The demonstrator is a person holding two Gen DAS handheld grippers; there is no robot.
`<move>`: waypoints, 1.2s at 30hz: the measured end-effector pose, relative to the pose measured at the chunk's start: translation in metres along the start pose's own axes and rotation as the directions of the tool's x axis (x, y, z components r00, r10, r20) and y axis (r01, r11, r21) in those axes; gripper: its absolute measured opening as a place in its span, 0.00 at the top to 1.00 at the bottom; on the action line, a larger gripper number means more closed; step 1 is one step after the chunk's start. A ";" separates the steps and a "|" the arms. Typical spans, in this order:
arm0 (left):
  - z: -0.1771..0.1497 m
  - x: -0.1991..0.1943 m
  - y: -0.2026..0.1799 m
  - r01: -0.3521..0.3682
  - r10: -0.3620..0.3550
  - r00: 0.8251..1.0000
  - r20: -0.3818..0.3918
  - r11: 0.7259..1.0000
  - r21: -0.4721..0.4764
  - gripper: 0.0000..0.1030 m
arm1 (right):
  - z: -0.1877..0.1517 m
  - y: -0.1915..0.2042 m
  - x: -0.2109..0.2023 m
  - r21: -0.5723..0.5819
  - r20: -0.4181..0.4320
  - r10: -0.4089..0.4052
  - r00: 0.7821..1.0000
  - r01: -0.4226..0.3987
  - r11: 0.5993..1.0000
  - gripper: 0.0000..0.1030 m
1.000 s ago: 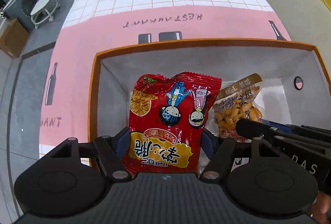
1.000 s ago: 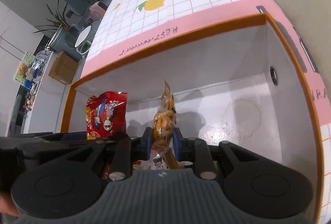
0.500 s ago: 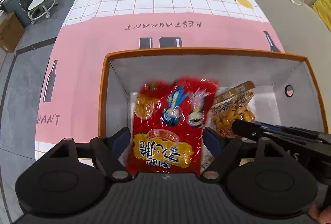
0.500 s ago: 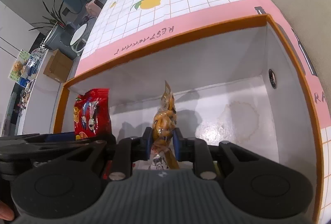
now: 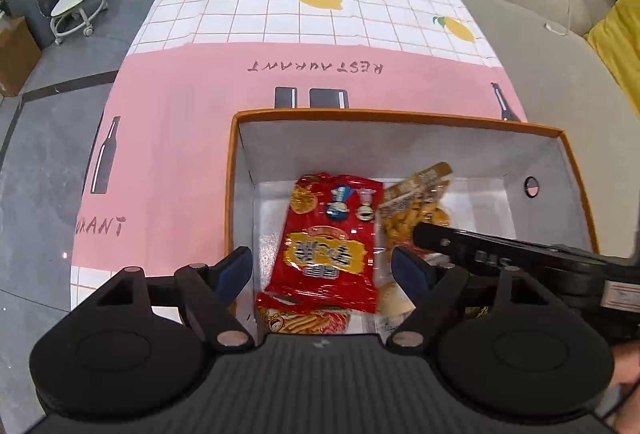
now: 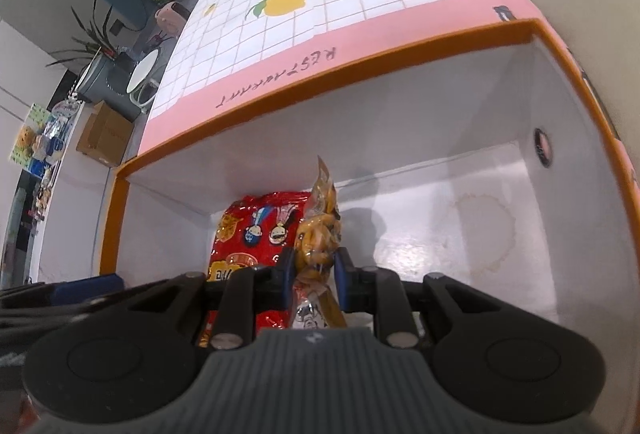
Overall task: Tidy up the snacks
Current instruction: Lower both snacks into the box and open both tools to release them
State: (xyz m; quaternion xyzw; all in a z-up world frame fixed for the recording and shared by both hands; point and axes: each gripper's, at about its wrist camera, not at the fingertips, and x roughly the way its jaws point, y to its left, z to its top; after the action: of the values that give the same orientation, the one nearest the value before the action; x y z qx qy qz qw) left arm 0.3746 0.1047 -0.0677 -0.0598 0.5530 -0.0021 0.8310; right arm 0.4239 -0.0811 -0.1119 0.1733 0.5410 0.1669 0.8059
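Tablecloth [image 5: 192, 137] reads "RESTAURANT" beyond the box [image 5: 392, 117].

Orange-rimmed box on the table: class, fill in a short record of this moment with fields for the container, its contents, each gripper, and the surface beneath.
container: orange-rimmed box, white inside, open top
contents: red snack bag lying flat; clear bag of yellow snacks beside it; another red packet partly under the red bag
left gripper: open, fingers apart and clear of the red snack bag, jaws just opened wider
right gripper: shut on the clear bag, holding it upright
surface: pink and lemon-print tablecloth
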 end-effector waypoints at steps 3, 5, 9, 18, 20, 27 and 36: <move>-0.002 -0.004 0.003 0.011 -0.011 1.000 0.004 1.000 0.005 0.12 | -0.001 0.005 0.005 -0.010 -0.011 0.008 1.000 -0.008 1.000 0.83; -0.005 -0.006 0.003 0.001 -0.001 1.000 0.013 1.000 0.013 0.17 | -0.002 0.010 0.008 -0.034 -0.016 -0.002 1.000 0.002 0.999 0.83; -0.008 -0.006 0.001 0.001 -0.001 1.000 0.008 1.000 0.017 0.17 | -0.004 0.016 0.010 -0.077 -0.024 -0.057 0.998 0.055 0.996 0.82; -0.014 -0.012 -0.001 0.009 -0.009 1.000 -0.002 1.000 0.009 0.19 | -0.008 0.017 -0.006 -0.102 -0.013 -0.137 0.990 0.135 0.986 0.60; -0.017 -0.017 -0.003 0.010 -0.010 1.000 0.002 1.000 0.005 0.19 | -0.009 0.018 -0.013 -0.113 -0.002 -0.148 0.989 0.146 0.983 0.56; -0.031 -0.042 -0.011 0.032 -0.032 0.999 0.027 0.999 0.013 0.19 | -0.016 0.025 -0.046 -0.152 0.042 -0.145 0.989 0.150 0.977 0.50; -0.052 -0.085 -0.020 0.066 -0.067 0.995 0.080 0.998 0.019 0.19 | -0.032 0.042 -0.101 -0.230 0.126 -0.122 0.985 0.148 0.962 0.50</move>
State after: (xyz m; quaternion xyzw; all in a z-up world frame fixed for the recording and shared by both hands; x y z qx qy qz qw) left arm 0.2946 0.0862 -0.0076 -0.0712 0.5166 -0.0319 0.8527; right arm 0.3548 -0.0866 -0.0218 0.0466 0.4820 0.1655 0.8591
